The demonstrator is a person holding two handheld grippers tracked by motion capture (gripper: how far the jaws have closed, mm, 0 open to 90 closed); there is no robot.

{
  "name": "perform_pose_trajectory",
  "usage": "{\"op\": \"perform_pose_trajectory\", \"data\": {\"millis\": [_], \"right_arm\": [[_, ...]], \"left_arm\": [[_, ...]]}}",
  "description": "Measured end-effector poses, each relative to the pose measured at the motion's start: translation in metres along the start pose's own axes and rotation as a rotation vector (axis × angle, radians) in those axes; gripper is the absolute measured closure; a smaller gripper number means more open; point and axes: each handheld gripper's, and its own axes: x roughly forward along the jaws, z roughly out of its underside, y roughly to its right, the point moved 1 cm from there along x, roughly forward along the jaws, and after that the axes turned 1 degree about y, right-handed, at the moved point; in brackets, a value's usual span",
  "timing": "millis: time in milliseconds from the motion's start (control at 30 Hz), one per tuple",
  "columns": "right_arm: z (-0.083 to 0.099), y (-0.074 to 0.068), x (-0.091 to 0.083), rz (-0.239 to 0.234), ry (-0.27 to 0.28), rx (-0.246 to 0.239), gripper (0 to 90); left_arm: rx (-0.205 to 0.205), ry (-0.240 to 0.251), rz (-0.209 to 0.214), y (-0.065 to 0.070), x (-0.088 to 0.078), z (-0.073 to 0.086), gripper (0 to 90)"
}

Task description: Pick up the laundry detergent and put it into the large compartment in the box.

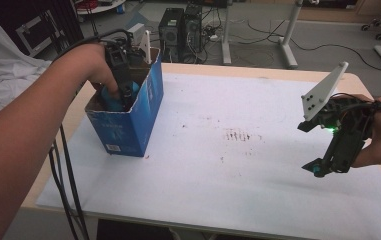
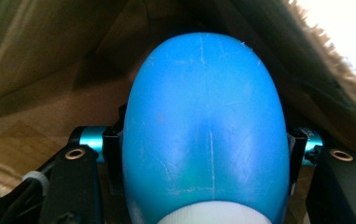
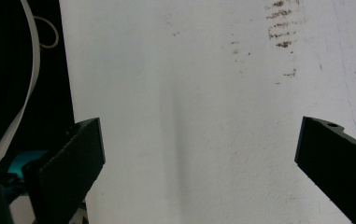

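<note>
A smooth blue egg-shaped object (image 2: 206, 116) with a white base sits between the jaws of my left gripper (image 2: 206, 149), which is shut on it. The brown cardboard inside of a box surrounds them. In the high view my left gripper (image 1: 123, 95) reaches down into an open blue carton (image 1: 128, 130) at the table's left, and a bit of the blue object (image 1: 109, 95) shows inside. My right gripper (image 1: 320, 170) hovers at the table's right over the white sheet (image 1: 228, 165). In the right gripper view its jaws (image 3: 199, 158) stand wide apart with nothing between them.
The white sheet carries a patch of brown smudges (image 1: 238, 136) near the middle. The wooden table edge (image 1: 258, 72) runs along the back. Computer towers (image 1: 180, 32) and desk legs stand on the floor behind. Cables (image 1: 68, 190) hang at the front left.
</note>
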Motion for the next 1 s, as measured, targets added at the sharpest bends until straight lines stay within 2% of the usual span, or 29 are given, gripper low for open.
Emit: {"op": "perform_pose_trajectory", "data": {"millis": [33, 133, 267, 367, 467, 533, 767, 1000], "right_arm": [[-0.001, 0.0, 0.0, 0.0, 0.003, -0.002, 0.6], [-0.002, 0.0, 0.001, -0.001, 0.003, -0.005, 0.6], [-0.003, 0.0, 0.001, -0.002, 0.0, -0.002, 0.6], [-0.003, 0.001, 0.001, -0.001, 0.001, -0.005, 0.6], [-0.002, 0.001, 0.001, 0.0, -0.003, -0.005, 0.6], [-0.002, 0.001, 0.001, -0.001, -0.003, -0.003, 0.6], [0.0, 0.001, -0.001, 0.003, -0.001, -0.001, 0.6], [0.001, 0.001, -0.001, 0.003, -0.003, -0.001, 0.6]], "left_arm": [[-0.007, 0.012, 0.003, 0.0, 0.001, 0.0, 38.5], [0.009, 0.004, 0.002, 0.0, 0.0, 0.0, 38.4], [0.009, 0.013, 0.009, -0.001, 0.001, 0.0, 38.2], [-0.01, 0.017, 0.025, -0.001, 0.001, -0.001, 37.9], [-0.013, 0.022, 0.035, 0.0, 0.0, -0.001, 37.1], [-0.006, 0.031, 0.03, -0.001, -0.004, -0.001, 35.8], [-0.032, 0.05, 0.04, -0.001, -0.011, 0.003, 31.0], [-0.025, 0.049, 0.034, 0.001, -0.021, 0.003, 28.4]]}}
